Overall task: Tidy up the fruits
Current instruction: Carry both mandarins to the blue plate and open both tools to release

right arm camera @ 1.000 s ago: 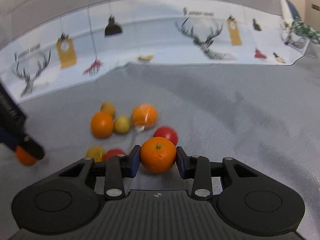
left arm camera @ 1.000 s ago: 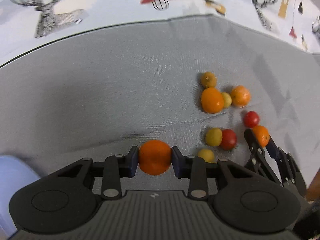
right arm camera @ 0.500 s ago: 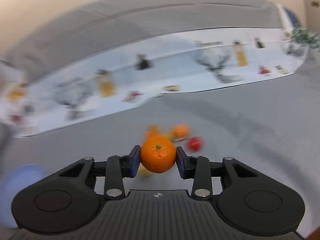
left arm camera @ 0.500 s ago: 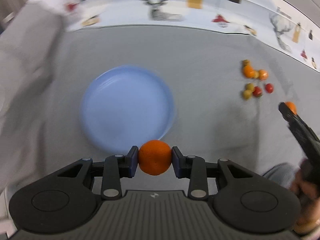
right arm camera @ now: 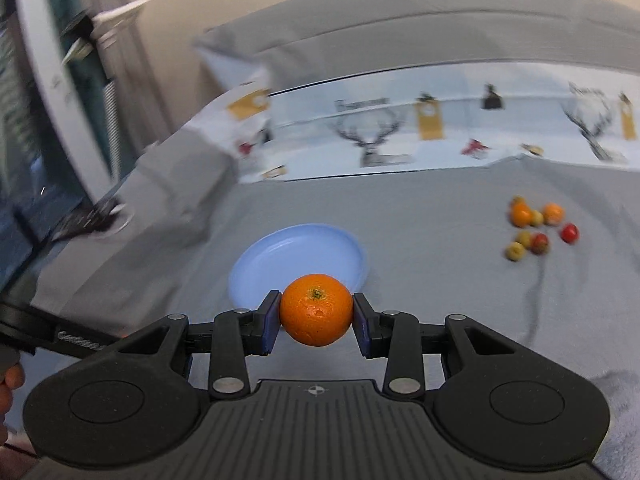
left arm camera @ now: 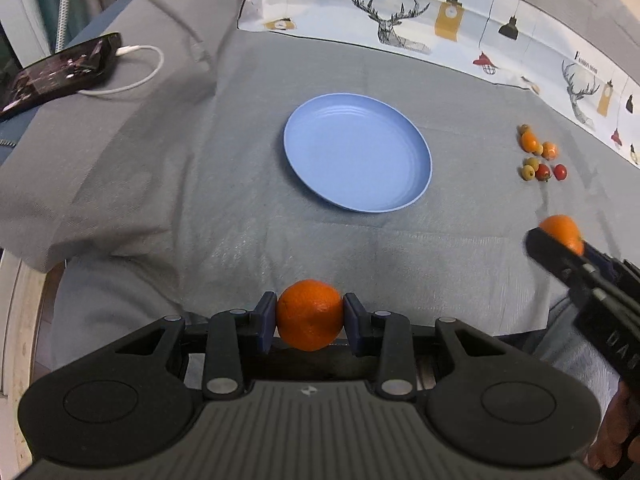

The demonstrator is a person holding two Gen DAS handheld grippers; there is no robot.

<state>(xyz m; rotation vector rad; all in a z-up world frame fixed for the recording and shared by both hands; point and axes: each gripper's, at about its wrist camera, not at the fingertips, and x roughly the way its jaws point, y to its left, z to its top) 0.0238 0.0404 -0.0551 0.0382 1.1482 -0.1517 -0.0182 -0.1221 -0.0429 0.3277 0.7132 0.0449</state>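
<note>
Two oranges in the air, plate empty

Left gripper [left arm camera: 310,320] clamps an orange [left arm camera: 310,319] at 6 o'clock of the blue plate [left arm camera: 416,192]; right gripper [right arm camera: 316,316] clamps its orange [right arm camera: 316,309] just short of the rim. Lower each onto the dish before opening the jaws (round fruit rolls), apart. Remaining fruits [left arm camera: 540,158] wait at 3 o'clock.
</note>
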